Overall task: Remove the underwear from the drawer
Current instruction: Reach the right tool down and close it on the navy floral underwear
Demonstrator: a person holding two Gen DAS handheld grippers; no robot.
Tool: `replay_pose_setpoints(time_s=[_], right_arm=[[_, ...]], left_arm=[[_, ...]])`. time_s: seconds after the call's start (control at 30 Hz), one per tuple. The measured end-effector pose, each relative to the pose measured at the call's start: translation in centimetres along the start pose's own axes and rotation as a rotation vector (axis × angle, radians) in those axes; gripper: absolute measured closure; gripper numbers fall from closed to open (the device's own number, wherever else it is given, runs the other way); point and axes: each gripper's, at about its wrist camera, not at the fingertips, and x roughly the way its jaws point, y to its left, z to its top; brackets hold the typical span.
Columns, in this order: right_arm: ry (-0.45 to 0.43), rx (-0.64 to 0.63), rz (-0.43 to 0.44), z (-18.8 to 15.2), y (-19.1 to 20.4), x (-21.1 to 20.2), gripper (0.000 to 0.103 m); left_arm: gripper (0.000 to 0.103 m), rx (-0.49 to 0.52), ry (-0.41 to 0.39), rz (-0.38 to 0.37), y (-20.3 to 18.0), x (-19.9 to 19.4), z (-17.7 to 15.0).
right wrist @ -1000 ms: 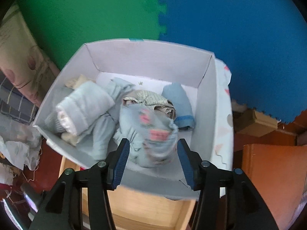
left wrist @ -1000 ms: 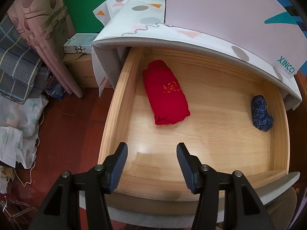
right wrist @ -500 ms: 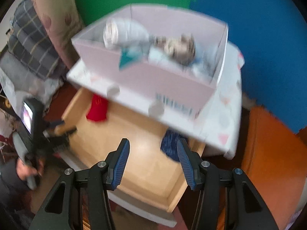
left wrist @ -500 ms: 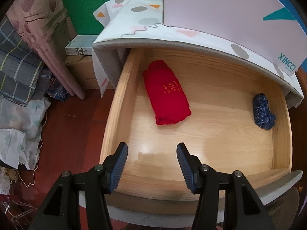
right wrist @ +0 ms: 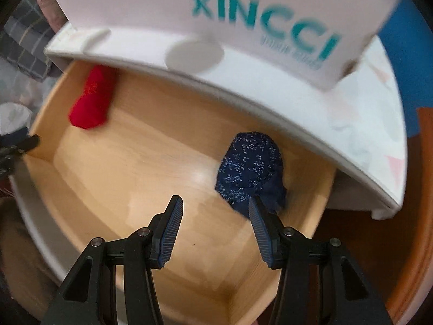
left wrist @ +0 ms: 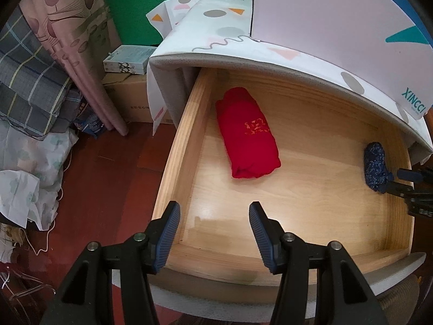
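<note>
The pale wooden drawer (left wrist: 178, 146) stands pulled out under a white patterned top. Inside lie a rolled red garment (left wrist: 249, 132) at the left rear and a rolled dark blue speckled garment (left wrist: 374, 166) by the right wall. My left gripper (left wrist: 213, 214) hovers open over the drawer's near left corner, nothing between its fingers. My right gripper (right wrist: 215, 211) is low inside the drawer, open and holding nothing. Its right finger (right wrist: 259, 222) is at the near edge of the blue garment (right wrist: 250, 169), which lies up and right of the gap. The red garment (right wrist: 92, 103) is far left.
A pink box marked XINCCI (right wrist: 259, 10) sits on the cabinet top above the drawer. Left of the cabinet are a cardboard carton (left wrist: 130, 100), a small white box (left wrist: 127, 59), hanging curtain cloth (left wrist: 73, 40) and piled bedding (left wrist: 29, 103) on the red-brown floor.
My right gripper has dropped from above the pink box of clothes down into the drawer, close to the blue garment. The left gripper has stayed where it was.
</note>
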Motion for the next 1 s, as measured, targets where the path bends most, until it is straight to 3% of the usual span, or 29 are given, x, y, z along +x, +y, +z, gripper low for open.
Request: replay_pose_setpoints(time_s=[0.6, 0.83, 1.0], right_arm=[[0.006, -0.151, -0.136, 1.3, 0.1, 5.5, 0.051], [0.009, -0.156, -0.123, 1.5, 0.2, 6.2, 0.049], [0.043, -0.131, -0.089, 1.2, -0.2, 6.1, 0.057]], left_arm=[[0.049, 0.008, 0.014, -0.012, 0.0, 0.3, 0.0], [0.049, 0.008, 0.014, -0.016, 0.0, 0.3, -0.1], [0.049, 0.006, 0.012, -0.017, 0.0, 0.3, -0.1]])
